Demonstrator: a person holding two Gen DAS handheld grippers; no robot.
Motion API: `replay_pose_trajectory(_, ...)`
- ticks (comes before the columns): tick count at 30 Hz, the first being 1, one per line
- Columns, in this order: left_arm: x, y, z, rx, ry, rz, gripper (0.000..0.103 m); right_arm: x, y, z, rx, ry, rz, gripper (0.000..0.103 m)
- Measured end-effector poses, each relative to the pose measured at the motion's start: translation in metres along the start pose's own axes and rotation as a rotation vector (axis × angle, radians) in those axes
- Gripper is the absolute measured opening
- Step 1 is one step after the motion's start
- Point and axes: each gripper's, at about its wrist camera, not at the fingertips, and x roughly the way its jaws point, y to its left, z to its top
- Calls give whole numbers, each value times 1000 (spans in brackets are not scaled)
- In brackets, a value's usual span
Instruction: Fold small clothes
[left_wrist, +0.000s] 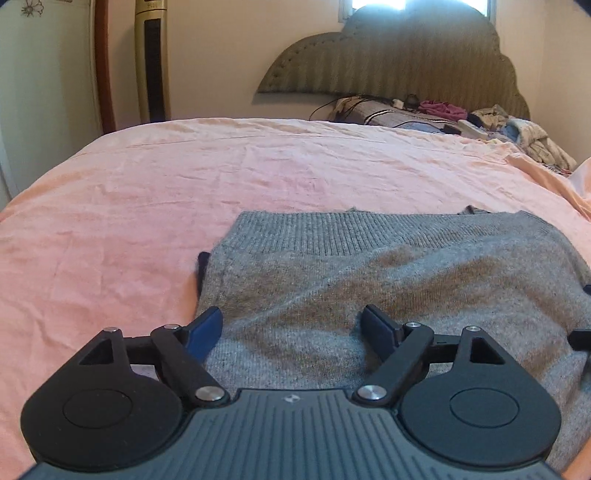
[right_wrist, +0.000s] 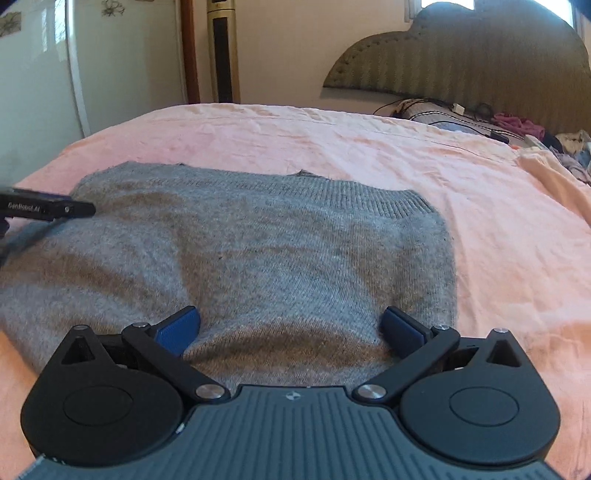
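Now mid-fold: grey sweater (left_wrist: 388, 280) lies folded on pink bed (left_wrist: 129, 206). Left claw (left_wrist: 291, 328) released, spread over sweater's left edge, nothing gripped. Right claw (right_wrist: 291, 328) likewise released over near hem. Next, likely: pinch near edge with both, carry it toward ribbed band.

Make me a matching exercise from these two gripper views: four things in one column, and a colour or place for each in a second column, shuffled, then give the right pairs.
Things:
1. sweater
2. bed sheet
3. headboard
4. pile of clothes

Descriptions:
A. pink, wrinkled, covering the whole bed
B. olive, scalloped, against the far wall
C. grey knit, lying flat just ahead of both open grippers
D. mixed colours, heaped at the head of the bed

Pairs: 1-C, 2-A, 3-B, 4-D
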Motion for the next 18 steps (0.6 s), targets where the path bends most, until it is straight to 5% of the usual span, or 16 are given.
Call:
replay_pose_trajectory(2, -9, -10, 14, 8, -36, -16, 82, -1, -2, 24, 38, 44, 2, 103)
replay_pose_trajectory(5, -8, -33, 31, 87, -111, -9, 82, -8, -17, 54, 132, -84, 41, 103)
replay_pose_trajectory(9, 40, -42, 46, 123, -21, 63, 82, 30, -36, 81, 214, -31, -23, 103)
replay_pose_trajectory(12, 63, -12, 37, 45, -4, 47, 95, 69, -34, 70, 144, 70, -83, 103)
replay_pose_trajectory(14, 65, 3, 39, -20, 2, 81, 96, 65, -37, 46, 120, -60, -55, 103)
replay_pose_trajectory(16, 71, 13, 43, -102, 21, 122, 99, 63, -41, 45, 149, -69, -40, 103)
replay_pose_trajectory(18, 73, 5, 44, -75, 24, 158, 100, 64, -38, 47, 127, -60, -55, 103)
